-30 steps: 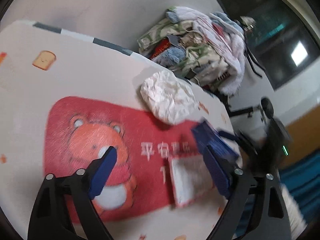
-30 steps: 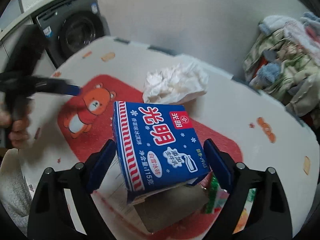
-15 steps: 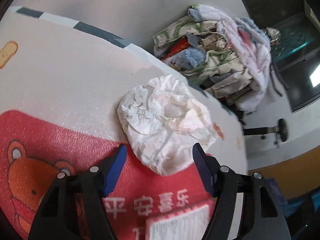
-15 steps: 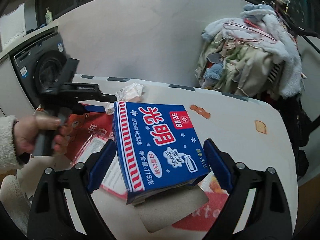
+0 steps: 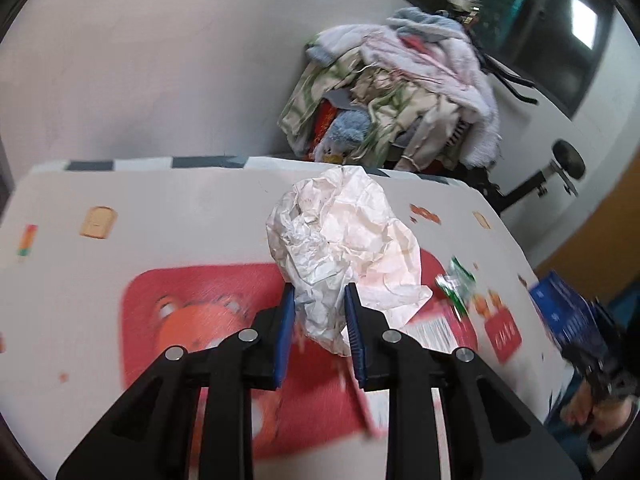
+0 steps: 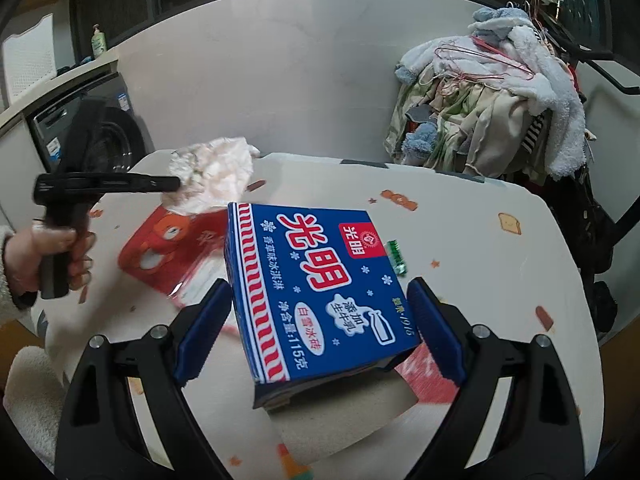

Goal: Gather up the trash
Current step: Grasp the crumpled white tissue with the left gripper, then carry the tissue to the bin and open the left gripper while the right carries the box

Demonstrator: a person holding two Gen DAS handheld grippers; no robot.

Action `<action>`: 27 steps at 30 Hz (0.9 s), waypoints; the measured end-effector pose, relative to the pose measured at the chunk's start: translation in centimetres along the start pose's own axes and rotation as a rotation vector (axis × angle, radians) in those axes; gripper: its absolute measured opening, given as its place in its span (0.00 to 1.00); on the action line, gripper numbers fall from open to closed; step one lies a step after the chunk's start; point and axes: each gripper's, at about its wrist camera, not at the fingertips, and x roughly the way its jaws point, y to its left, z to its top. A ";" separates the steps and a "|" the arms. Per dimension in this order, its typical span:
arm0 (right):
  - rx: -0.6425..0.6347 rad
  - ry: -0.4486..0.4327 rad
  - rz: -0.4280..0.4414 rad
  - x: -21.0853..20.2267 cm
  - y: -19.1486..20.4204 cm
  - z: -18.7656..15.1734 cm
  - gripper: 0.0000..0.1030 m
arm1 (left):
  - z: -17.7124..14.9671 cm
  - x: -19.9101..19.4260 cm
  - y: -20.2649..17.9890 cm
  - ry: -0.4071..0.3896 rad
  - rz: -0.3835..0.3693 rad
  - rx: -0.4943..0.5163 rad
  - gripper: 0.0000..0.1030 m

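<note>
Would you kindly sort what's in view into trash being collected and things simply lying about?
Trash:
- crumpled white paper ball
- blue-and-red cardboard ice-cream box
- small green wrapper

Lying about:
- red bear-print mat
- heap of laundry
- washing machine

place: home laundry area | washing machine [image 6: 96, 136] | clothes pile [image 6: 492, 104]

Crumpled white paper ball [image 5: 340, 248]; blue carton [image 6: 316, 288] w/ red-white stripes & red lettering; red bear-print mat [image 5: 208, 320]; cream table [image 5: 180, 208] w/ toast motifs; blue fingers [image 6: 204, 336].
</note>
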 end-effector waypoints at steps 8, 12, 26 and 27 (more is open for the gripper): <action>-0.026 0.001 0.030 -3.4 5.0 -3.6 0.86 | -7.7 -9.0 -2.1 -0.021 -0.023 0.102 0.24; -0.032 -0.006 0.045 -5.3 7.5 -5.5 0.86 | -11.8 -12.0 -3.5 -0.012 -0.033 0.134 0.24; -0.024 -0.027 0.087 -10.3 12.7 -11.2 0.86 | -25.3 -18.4 -7.8 0.036 -0.054 0.263 0.24; -0.018 -0.030 0.088 -10.5 12.7 -11.4 0.86 | -26.0 -18.5 -7.9 0.038 -0.055 0.269 0.24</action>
